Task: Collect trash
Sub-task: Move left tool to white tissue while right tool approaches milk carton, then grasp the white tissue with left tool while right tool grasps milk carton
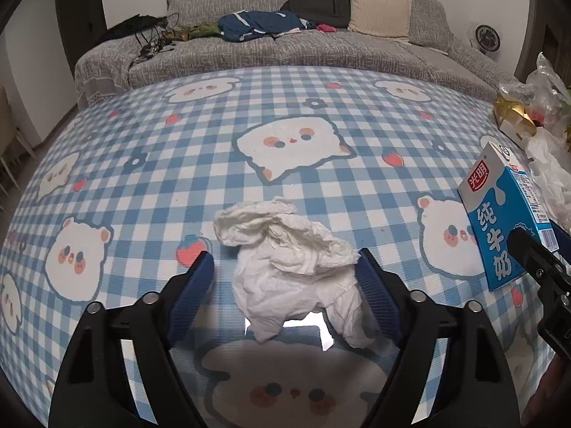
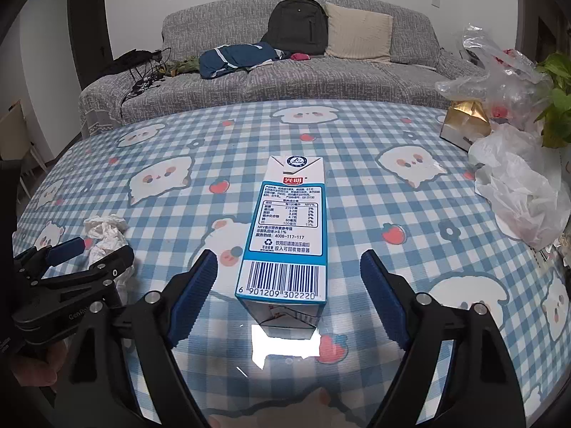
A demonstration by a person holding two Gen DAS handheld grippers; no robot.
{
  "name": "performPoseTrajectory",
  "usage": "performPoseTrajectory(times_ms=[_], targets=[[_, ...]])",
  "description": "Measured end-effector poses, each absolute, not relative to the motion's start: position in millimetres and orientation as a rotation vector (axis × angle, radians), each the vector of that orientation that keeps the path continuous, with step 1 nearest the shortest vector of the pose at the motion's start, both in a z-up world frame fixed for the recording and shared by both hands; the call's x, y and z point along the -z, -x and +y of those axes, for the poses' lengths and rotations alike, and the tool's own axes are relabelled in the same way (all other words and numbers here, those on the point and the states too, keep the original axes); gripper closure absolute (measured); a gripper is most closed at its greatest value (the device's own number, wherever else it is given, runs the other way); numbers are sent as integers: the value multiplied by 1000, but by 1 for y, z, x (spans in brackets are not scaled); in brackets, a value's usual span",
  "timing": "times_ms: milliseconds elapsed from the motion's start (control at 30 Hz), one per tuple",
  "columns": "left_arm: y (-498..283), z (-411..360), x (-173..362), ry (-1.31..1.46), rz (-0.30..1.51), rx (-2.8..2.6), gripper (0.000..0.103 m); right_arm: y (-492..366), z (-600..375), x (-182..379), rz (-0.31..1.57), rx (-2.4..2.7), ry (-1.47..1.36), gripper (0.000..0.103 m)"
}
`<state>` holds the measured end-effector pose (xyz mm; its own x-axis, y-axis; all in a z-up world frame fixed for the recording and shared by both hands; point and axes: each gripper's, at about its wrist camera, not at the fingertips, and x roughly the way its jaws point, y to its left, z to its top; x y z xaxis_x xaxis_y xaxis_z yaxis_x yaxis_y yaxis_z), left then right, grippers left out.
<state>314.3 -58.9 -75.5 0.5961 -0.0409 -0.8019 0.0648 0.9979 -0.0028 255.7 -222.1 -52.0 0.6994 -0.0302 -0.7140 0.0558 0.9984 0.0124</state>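
You get dim, even room light, white glare patches on the glossy blue-checked tabletop (image 1: pixel 142 185), and strong fisheye bending with dark corners.

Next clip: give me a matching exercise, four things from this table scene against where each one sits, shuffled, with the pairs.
Things:
1. crumpled tissue
2. milk carton
3. white plastic bag
4. black backpack

Places:
A. on the sofa, beside the cream cushion
B. between the open fingers of the right gripper
C. at the table's right edge, near the gold box
D. between the open fingers of the left gripper

Pairs: 1-D, 2-B, 3-C, 4-A
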Motion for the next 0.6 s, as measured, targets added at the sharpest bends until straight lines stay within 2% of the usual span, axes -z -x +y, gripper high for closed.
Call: performPoseTrajectory(times_ms=[67,133,200,233,267,600], targets=[[-315,-60,77,-28,939,59,44,-258,-224,55,802,47,-43,34],[-314,-60,78,-31,937,56,53,-260,-225,58,811,49,-46,39],[-313,-61,77,-36,937,51,72,-261,-224,62,824,42,-47,46],[-312,-62,76,-36,940,54,91,-262,-224,63,831,38,-44,56],[-311,-63,76,-33,947,62,97,-262,-224,64,833,39,-41,62],[-308,-63,74,-28,947,48,99,-258,-225,61,830,35,-43,63]])
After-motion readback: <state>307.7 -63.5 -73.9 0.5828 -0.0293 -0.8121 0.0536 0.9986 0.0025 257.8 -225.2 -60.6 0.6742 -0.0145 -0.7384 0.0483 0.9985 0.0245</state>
